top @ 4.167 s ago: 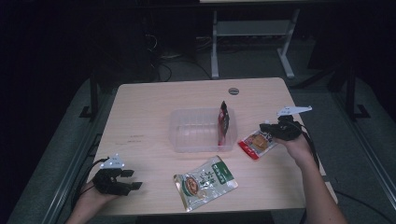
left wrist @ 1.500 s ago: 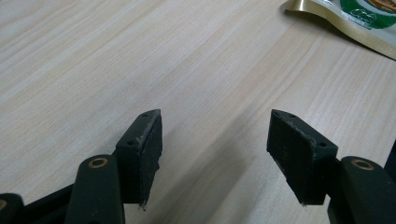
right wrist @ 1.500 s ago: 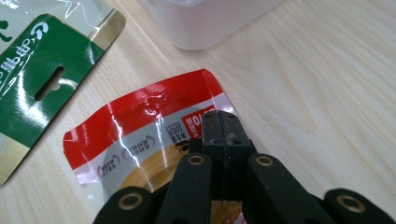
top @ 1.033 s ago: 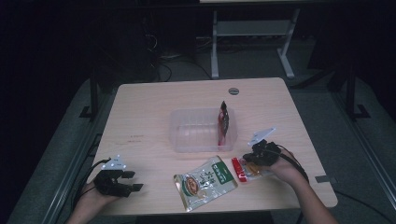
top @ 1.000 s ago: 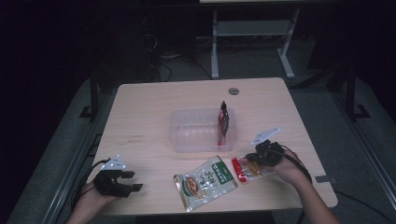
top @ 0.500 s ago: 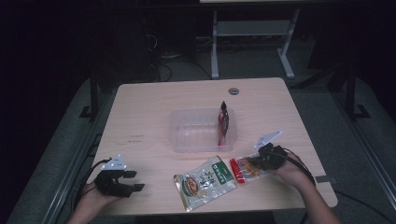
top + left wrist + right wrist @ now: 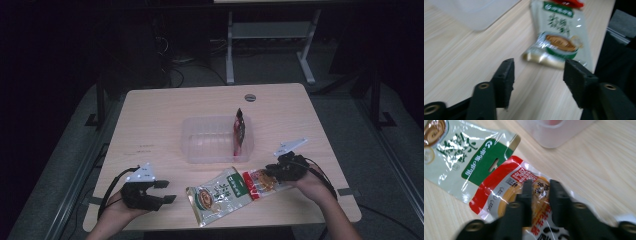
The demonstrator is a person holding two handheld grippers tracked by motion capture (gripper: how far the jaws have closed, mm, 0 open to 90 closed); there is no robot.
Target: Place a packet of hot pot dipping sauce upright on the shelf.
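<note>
A red and orange snack packet point(image 7: 259, 181) point(image 7: 506, 192) lies flat on the table, its end overlapping the top of a green and white packet point(image 7: 219, 193) point(image 7: 471, 152) point(image 7: 560, 37). My right gripper point(image 7: 274, 173) point(image 7: 541, 188) hovers over the red packet. Its jaws have just been opening and stand narrowly apart, with the packet lying under the gap rather than pinched. My left gripper point(image 7: 168, 192) point(image 7: 540, 75) sits near the front left edge and points at the green packet. Its jaws have just been closing a little and are open, with only bare table between them.
A clear plastic container point(image 7: 210, 145) point(image 7: 474, 12) point(image 7: 554, 132) stands mid-table with a dark red packet point(image 7: 240, 131) upright at its right end. A round grommet point(image 7: 250, 97) is set in the wooden table point(image 7: 150, 120) near the far edge. Dark floor and a metal stand surround it.
The right gripper slid the red packet leftward up against the green packet, then parted its jaws. The left gripper moved right toward the green packet.
</note>
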